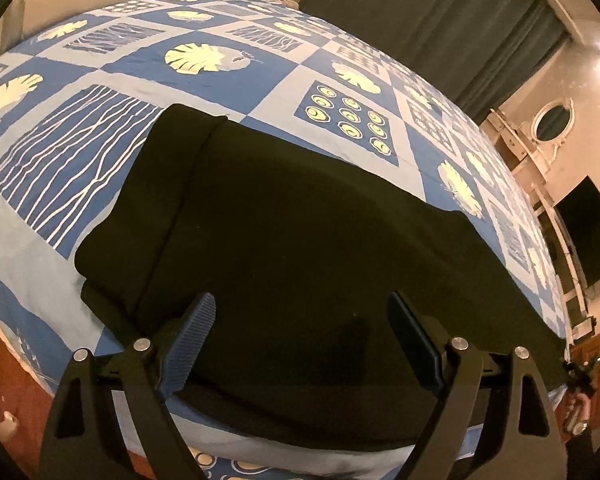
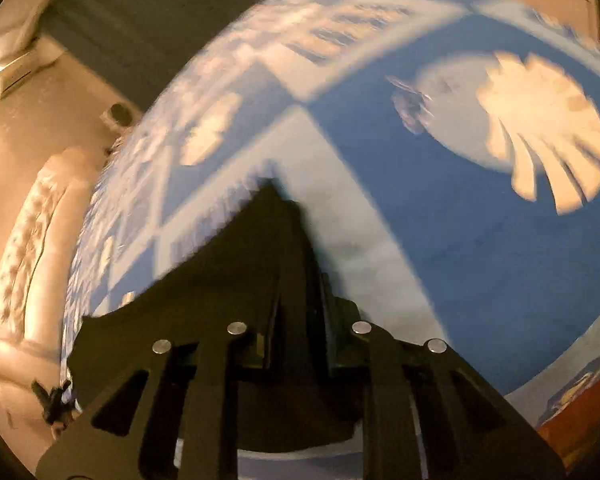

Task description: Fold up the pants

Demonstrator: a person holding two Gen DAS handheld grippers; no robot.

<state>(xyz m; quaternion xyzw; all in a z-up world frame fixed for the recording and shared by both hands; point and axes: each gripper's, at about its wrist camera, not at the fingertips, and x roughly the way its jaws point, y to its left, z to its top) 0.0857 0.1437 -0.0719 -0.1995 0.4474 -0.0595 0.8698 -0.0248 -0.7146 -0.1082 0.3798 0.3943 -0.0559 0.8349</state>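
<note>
Two grippers: left gripper (image 1: 300, 344) fingers spread wide above black fabric pants (image 1: 300, 216); right gripper (image 2: 296, 320) fingers pinch the pants' corner over the blue patterned bedsheet (image 2: 500, 260).

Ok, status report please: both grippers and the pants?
Left gripper open above the pants. Right gripper shut on pants fabric. Pants on the bedspread, partly folded. Nothing in the way.

I am working in a home bedroom: a bed spread with a blue patchwork-print sheet (image 1: 284, 80) fills my view, dark curtains (image 1: 432, 20) hang behind it, an oval mirror (image 1: 553, 120) tops a white dresser, and a tufted cream headboard (image 2: 28, 248) stands alongside.
</note>
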